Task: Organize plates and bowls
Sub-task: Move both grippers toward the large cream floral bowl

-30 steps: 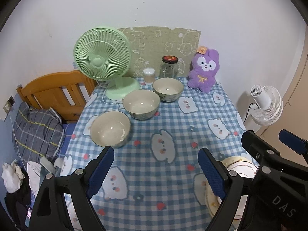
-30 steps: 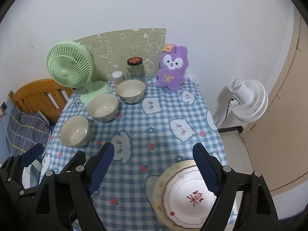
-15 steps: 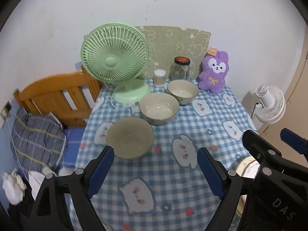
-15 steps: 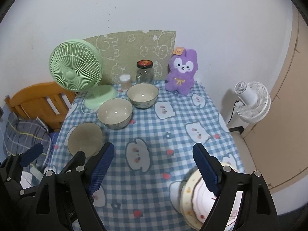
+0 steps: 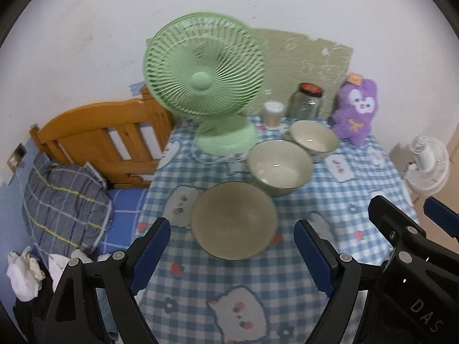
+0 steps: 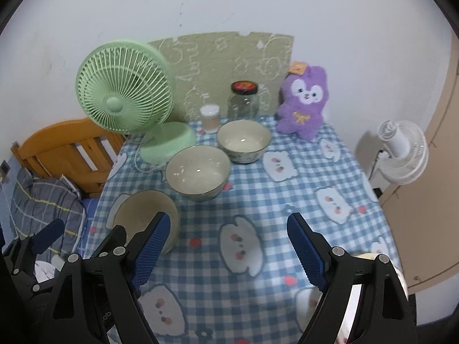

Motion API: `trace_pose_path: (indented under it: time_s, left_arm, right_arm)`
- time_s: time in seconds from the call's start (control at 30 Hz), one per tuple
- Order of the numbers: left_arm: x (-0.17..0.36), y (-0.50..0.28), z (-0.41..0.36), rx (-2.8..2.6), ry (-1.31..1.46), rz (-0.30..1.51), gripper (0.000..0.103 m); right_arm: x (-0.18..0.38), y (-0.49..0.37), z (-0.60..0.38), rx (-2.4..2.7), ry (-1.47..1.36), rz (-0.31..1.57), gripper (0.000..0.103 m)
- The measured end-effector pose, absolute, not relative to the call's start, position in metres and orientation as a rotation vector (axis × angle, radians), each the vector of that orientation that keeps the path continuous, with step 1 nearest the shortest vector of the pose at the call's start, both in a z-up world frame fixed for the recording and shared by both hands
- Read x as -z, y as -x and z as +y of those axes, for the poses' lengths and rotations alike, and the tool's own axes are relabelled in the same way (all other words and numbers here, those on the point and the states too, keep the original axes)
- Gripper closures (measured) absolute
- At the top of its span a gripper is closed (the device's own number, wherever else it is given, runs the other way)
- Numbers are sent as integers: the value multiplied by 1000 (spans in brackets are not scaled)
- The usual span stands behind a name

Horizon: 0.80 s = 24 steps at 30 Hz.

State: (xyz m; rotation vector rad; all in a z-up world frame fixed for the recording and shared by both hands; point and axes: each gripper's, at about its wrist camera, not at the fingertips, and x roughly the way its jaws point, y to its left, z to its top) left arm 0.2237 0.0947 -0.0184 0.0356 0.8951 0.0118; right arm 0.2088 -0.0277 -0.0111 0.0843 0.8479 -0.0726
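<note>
Over the last second the left gripper (image 5: 232, 250) had swung in over the table until the nearest bowl (image 5: 233, 220) lay just ahead of its wide-open, empty jaws. From the left wrist, three bowls ran in a slanting row out from the green fan (image 5: 204, 66): the far bowl (image 5: 313, 136) beside its base, the middle bowl (image 5: 279, 166) next, touching or nearly so. To do the step well, I judged, one pad should drop inside the near rim, the other outside; glazed ceramic is smooth and slippery.

From the right wrist, the right gripper (image 6: 226, 248) also hung open and empty over the soft checked tablecloth (image 6: 289, 197), well short of the fan. A plate (image 6: 370, 256) showed only as a pale rim behind its right finger.
</note>
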Motion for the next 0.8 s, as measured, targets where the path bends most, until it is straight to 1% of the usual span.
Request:
trace_pose_path:
  time_s: [0.13, 0.2, 0.33, 0.4, 0.43, 0.47, 0.5, 0.53, 0.6, 0.8]
  left_arm:
    - [37, -237, 107, -49, -24, 922, 15]
    - [46, -242, 112, -61, -20, 931, 19]
    - [63, -254, 118, -83, -29, 951, 22]
    - [71, -258, 122, -87, -25, 957, 27]
    - [75, -261, 123, -90, -25, 959, 27]
    - [80, -263, 125, -93, -20, 961, 31]
    - [83, -264, 128, -92, -12, 959, 37]
    - [86, -264, 129, -96, -8, 956, 39]
    - [92, -267, 132, -103, -4, 961, 40]
    - [112, -278, 141, -116, 13, 999, 41]
  right_arm:
    - [28, -223, -17, 58, -80, 861, 25]
    - [39, -231, -12, 49, -81, 873, 28]
    - [57, -243, -6, 38, -97, 898, 34]
    - [66, -249, -3, 37, -105, 906, 36]
    - [70, -250, -1, 39, -108, 905, 36]
    - [73, -252, 0, 39, -110, 903, 36]
    - [76, -254, 2, 36, -110, 902, 36]
    - [79, -256, 4, 32, -108, 902, 38]
    - [85, -260, 7, 23, -105, 909, 41]
    - [102, -272, 17, 20, -99, 929, 43]
